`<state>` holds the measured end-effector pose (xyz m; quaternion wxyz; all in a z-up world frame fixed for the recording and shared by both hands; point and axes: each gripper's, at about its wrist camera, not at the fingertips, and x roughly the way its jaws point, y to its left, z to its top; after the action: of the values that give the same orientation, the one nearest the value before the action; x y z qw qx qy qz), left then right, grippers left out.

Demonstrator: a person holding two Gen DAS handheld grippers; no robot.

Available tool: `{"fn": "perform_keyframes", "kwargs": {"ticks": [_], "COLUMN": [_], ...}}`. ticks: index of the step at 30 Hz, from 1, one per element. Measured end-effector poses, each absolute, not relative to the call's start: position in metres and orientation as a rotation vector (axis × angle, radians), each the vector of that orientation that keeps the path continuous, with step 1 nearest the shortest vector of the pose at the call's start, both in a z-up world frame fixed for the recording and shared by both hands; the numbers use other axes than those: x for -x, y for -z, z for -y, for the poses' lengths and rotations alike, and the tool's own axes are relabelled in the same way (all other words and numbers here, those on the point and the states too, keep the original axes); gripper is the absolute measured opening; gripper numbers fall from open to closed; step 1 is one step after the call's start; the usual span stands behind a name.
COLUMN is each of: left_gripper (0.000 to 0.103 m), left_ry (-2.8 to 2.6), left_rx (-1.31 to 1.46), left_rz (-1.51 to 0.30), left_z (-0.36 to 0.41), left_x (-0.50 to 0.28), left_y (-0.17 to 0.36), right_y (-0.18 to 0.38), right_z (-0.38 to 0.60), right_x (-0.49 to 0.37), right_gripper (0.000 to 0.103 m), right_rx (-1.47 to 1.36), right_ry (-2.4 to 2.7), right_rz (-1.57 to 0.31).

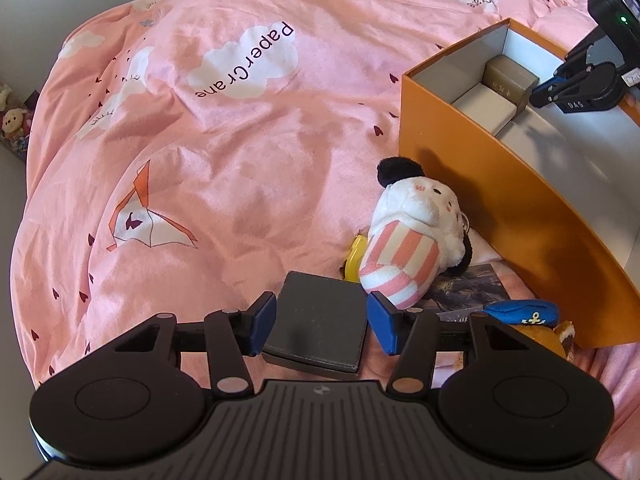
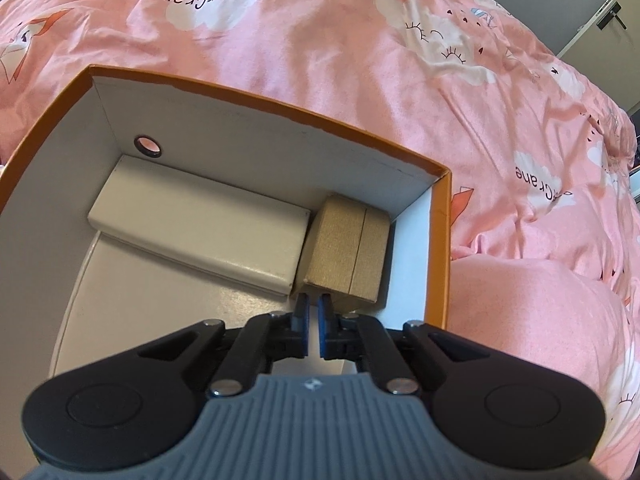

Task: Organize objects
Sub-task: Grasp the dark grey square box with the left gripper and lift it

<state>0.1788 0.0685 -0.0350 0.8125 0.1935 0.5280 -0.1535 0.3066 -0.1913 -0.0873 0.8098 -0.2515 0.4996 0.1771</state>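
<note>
My left gripper (image 1: 320,318) is open, with its blue pads on either side of a flat black box (image 1: 318,324) that lies on the pink duvet; I cannot tell if the pads touch it. Next to it lie a striped plush toy (image 1: 412,236), a yellow item (image 1: 354,258), a dark card (image 1: 464,288) and a blue-hatted plush (image 1: 528,318). The orange box (image 1: 472,176) stands to the right. My right gripper (image 2: 314,320) is shut and empty inside the orange box (image 2: 256,92), just in front of a tan box (image 2: 348,252) beside a white box (image 2: 200,228).
The pink duvet (image 1: 224,128) with cloud prints covers the bed. A small plush toy (image 1: 12,120) sits at the far left edge. A door handle (image 2: 610,14) shows at the far right of the right wrist view.
</note>
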Motion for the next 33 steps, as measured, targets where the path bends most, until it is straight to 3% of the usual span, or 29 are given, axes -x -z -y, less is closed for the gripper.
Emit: {"fn": "perform_keyframes", "kwargs": {"ticks": [16,24,29,33], "left_gripper": [0.057,0.057,0.059,0.06], "left_ry": [0.334,0.312,0.285,0.223], "left_rx": [-0.179,-0.049,-0.108,0.019], "left_rz": [-1.02,-1.009,-1.054,-1.136], "left_z": [-0.077,-0.083,-0.095,-0.117], "left_x": [-0.131,-0.094,-0.105,-0.131], "left_y": [-0.013,0.001,0.014,0.028], "right_y": [0.002,0.015,0.025,0.033], "right_z": [0.159,0.127,0.097,0.069], "right_x": [-0.215,-0.162,-0.16,-0.177], "right_gripper": [0.01,0.012,0.012,0.013], "right_rx": [0.178,0.085,0.2,0.311], "right_ry": [-0.635,-0.8,-0.876,-0.92], "right_rz": [-0.847,-0.858,-0.892,-0.931]}}
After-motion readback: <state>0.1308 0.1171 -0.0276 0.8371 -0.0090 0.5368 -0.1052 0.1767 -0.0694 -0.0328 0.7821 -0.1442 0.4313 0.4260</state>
